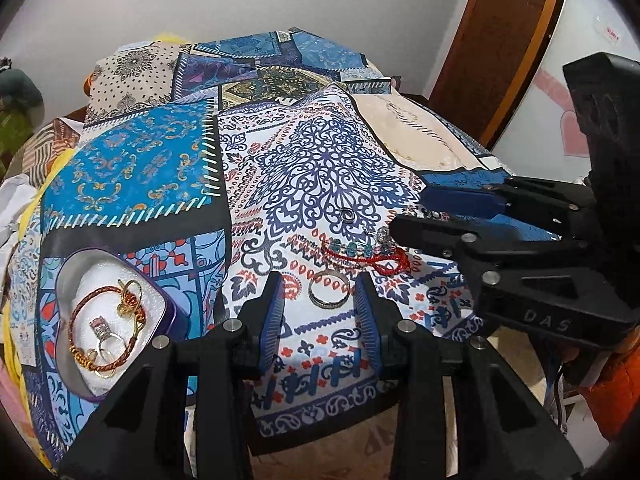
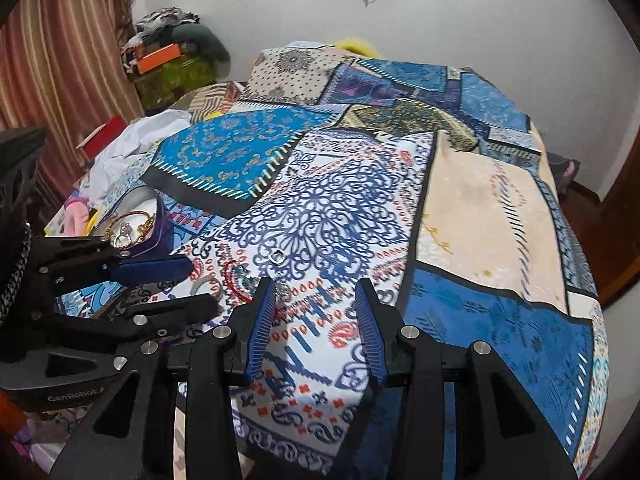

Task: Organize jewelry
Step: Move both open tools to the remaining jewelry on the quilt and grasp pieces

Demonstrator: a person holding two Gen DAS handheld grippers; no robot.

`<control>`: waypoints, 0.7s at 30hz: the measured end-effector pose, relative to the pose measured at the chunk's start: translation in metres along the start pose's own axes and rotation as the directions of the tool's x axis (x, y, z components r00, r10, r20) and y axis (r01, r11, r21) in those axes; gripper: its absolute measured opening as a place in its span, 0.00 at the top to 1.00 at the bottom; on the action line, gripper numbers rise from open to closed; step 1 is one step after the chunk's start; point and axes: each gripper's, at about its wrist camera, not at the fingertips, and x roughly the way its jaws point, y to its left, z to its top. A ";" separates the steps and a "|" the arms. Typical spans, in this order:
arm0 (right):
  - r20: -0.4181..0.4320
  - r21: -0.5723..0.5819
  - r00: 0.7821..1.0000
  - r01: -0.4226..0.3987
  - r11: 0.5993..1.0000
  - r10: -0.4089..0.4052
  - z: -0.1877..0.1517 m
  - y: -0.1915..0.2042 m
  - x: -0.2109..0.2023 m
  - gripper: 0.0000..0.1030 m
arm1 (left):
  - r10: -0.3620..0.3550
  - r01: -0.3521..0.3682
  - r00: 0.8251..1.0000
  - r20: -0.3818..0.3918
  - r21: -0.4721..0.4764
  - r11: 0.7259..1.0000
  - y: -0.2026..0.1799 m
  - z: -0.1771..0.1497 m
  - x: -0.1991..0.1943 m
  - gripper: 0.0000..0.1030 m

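A heart-shaped tin (image 1: 64, 276) lined in white holds a red cord bracelet (image 1: 86, 308), a gold chain and rings. On the patterned cloth lie a silver bangle (image 1: 330, 290), a red beaded bracelet (image 1: 360, 258), a turquoise bead bracelet (image 1: 346, 246) and a small silver ring (image 1: 346, 215). My left gripper (image 1: 320, 300) is open, just short of the bangle, which lies between its fingertips. My right gripper (image 2: 316, 300) is open and empty above the cloth; it shows from the side in the left wrist view (image 1: 412, 212), near the bracelets. The tin (image 2: 160, 220) and ring (image 2: 277, 257) show in the right wrist view.
The patchwork cloth (image 1: 160, 168) covers a bed. Clothes and a red box (image 2: 104, 136) lie at its left side. A wooden door (image 1: 500, 40) stands at the right. The bed's front edge (image 1: 320, 412) is just below the grippers.
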 end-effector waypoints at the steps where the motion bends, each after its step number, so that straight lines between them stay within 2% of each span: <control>1: -0.009 -0.006 1.000 -0.005 1.000 0.005 0.000 0.001 0.002 0.70 | 0.000 0.000 1.000 0.001 0.002 1.000 0.000 0.000 0.001 0.65; 2: -0.018 -0.011 1.000 -0.011 1.000 0.011 0.000 0.002 0.005 0.74 | 0.000 0.000 1.000 0.004 0.004 1.000 0.000 0.000 0.001 0.65; 10: -0.047 -0.056 0.998 -0.045 0.997 0.042 0.000 0.008 0.014 0.81 | -0.001 0.001 1.000 0.010 0.019 1.000 0.001 0.001 0.005 0.68; 12: -0.052 -0.058 0.997 -0.054 0.997 0.051 0.000 0.009 0.015 0.88 | -0.007 0.007 1.000 0.010 0.010 1.000 0.002 0.001 0.006 0.70; 16: -0.049 -0.053 0.997 -0.059 0.997 0.056 -0.001 0.008 0.015 0.88 | -0.012 0.012 1.000 0.013 -0.007 1.000 0.007 0.002 0.006 0.80; 21: -0.028 0.001 0.998 -0.058 0.998 0.058 -0.001 0.003 0.009 0.88 | -0.015 0.015 1.000 0.012 -0.010 1.000 0.007 0.003 0.001 0.80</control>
